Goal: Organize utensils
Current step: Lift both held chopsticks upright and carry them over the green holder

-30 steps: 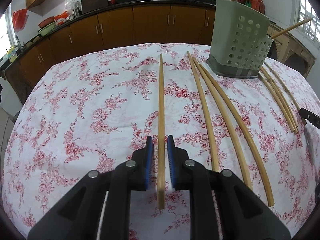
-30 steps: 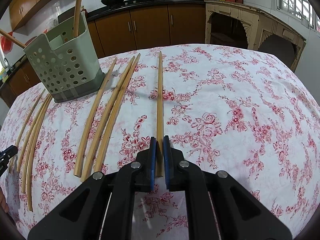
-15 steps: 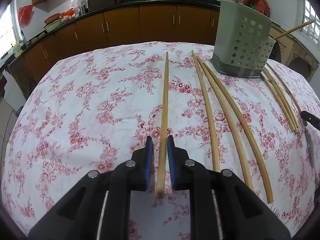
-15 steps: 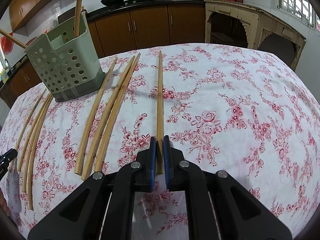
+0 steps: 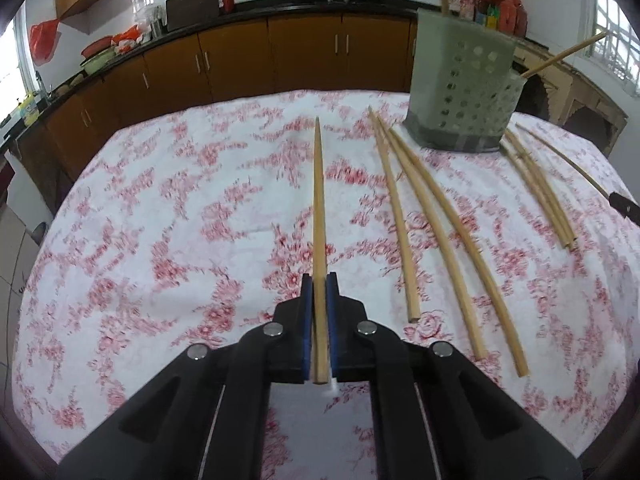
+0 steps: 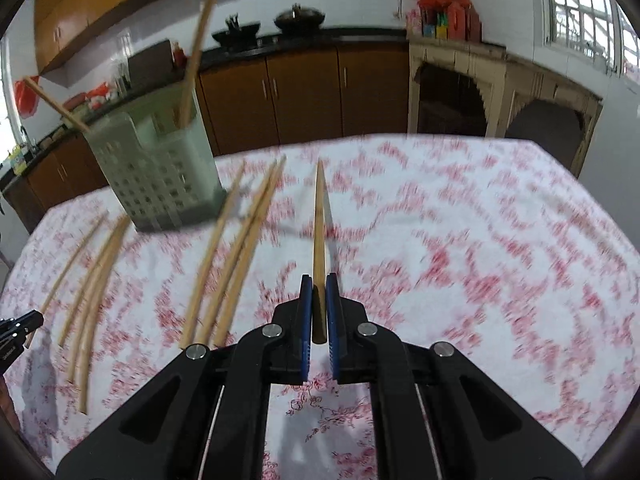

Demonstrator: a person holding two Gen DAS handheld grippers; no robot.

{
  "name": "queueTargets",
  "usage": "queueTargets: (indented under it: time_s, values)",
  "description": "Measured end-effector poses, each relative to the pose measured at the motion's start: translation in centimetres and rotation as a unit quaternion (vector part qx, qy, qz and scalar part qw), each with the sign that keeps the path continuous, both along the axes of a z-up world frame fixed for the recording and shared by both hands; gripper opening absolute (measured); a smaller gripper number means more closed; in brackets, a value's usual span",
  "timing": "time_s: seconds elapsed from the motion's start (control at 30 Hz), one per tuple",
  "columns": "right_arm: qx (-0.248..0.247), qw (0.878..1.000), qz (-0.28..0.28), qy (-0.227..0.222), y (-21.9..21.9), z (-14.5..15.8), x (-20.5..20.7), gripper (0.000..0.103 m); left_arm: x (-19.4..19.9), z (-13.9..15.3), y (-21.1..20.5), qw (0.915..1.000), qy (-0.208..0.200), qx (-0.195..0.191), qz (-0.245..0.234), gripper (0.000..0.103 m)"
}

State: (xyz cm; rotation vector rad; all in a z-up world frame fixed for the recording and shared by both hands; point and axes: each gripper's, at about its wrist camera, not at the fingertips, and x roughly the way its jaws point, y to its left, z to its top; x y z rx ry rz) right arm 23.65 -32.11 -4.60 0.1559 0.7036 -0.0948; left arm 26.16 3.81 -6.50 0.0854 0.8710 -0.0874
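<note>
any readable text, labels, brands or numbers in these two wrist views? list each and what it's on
None can be read.
Left gripper's body, at the right wrist view's left edge: small white lettering, too small to read.
Colourful packages on the counter: printing too blurred to read.
Green utensil holder, chopsticks and floral tablecloth: no text visible.

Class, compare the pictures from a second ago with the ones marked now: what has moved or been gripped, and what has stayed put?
The left claw has closed onto its chopstick, which a second ago lay loose between open pads. The right claw, already clamped on its chopstick, has lifted it clear of the floral tablecloth. The green utensil holder and the loose chopsticks beside it have not moved.
</note>
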Motion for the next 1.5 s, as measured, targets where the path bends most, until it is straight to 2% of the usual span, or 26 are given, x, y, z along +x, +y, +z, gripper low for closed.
queueTargets:
  time_s: [0.3, 0.53, 0.83, 1.17, 1.5]
  values:
    - [-0.002, 0.998, -0.008, -0.068, -0.9, 4.5, -2.0, 0.008, -1.4, 5.3, 0.5, 0.9976, -0.066, -0.009, -0.019, 0.008]
    - [-0.002, 0.995, -0.007, -0.099, -0.7, 6.8, -2.1, 0.008, -1.6, 8.8, 1.7, 0.993, -0.112, -0.039, -0.008, 0.008]
    - [0.004, 0.991, 0.002, -0.137, -0.5, 9.6, -2.2, 0.007, -1.5, 12.0, 2.2, 0.9867, -0.153, -0.055, 0.001, 0.008]
    - [0.013, 0.985, 0.012, -0.169, -0.2, 12.8, -1.8, 0.007, -1.0, 15.1, 1.9, 0.9819, -0.18, -0.059, 0.0, 0.008]
    - [0.02, 0.986, 0.022, -0.162, 0.0, 14.3, -1.7, 0.007, -1.4, 16.7, 0.9, 0.98, -0.188, -0.064, -0.017, 0.008]
